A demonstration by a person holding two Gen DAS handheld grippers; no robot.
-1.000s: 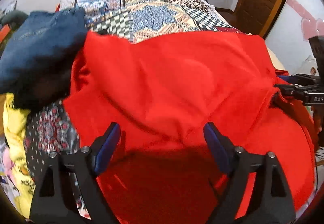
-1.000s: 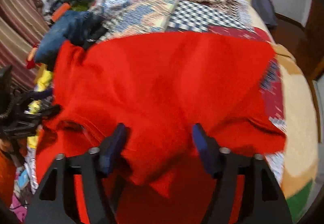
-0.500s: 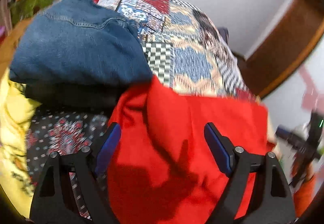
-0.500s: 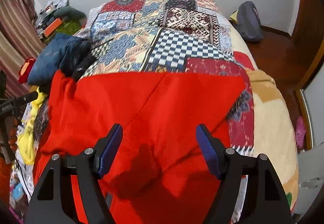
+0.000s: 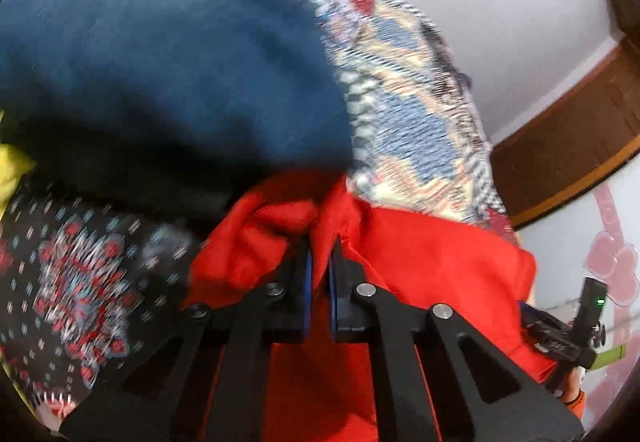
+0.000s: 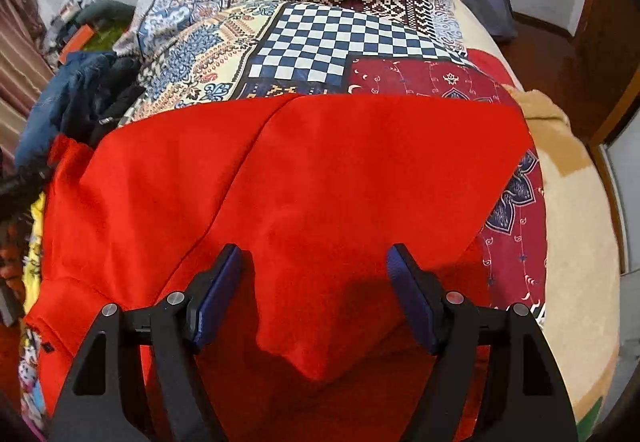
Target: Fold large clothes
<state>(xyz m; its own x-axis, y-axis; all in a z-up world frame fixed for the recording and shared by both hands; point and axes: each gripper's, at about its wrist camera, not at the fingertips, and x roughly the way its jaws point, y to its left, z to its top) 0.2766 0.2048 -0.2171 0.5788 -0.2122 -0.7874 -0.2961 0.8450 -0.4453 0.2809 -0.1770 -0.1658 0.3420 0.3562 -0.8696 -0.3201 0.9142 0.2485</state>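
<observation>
Your left gripper (image 5: 320, 262) is closed on the red garment (image 6: 304, 178). A bunched fold of the red cloth stands up between its two blue pads (image 5: 307, 282), and the pads press on it from both sides. This pinch is at the far left corner of the garment, just beside a pile of blue jeans (image 5: 160, 42) that lies on the patchwork bedspread (image 6: 340, 34). In the left wrist view, the jeans fill the upper left, and below them lies a dark cloth with a red and blue flower pattern (image 5: 80, 282). A bit of yellow cloth (image 5: 10, 170) shows at the left edge. This view is blurred, so small details there are not clear.

Your right gripper (image 6: 316, 290) is open wide. Its two fingers (image 6: 216, 298) stand apart above the near part of the red garment, and nothing is gripped between them. Whether the tips touch the cloth, I cannot tell.

The red garment lies spread across the near half of the bed, mostly flat, with one long crease running from its far edge toward the near left. Its far edge is straight and lies across the bedspread. On the right, a beige blanket (image 6: 576, 242) lies beside it. Your right gripper also shows at the right edge of the left wrist view.
</observation>
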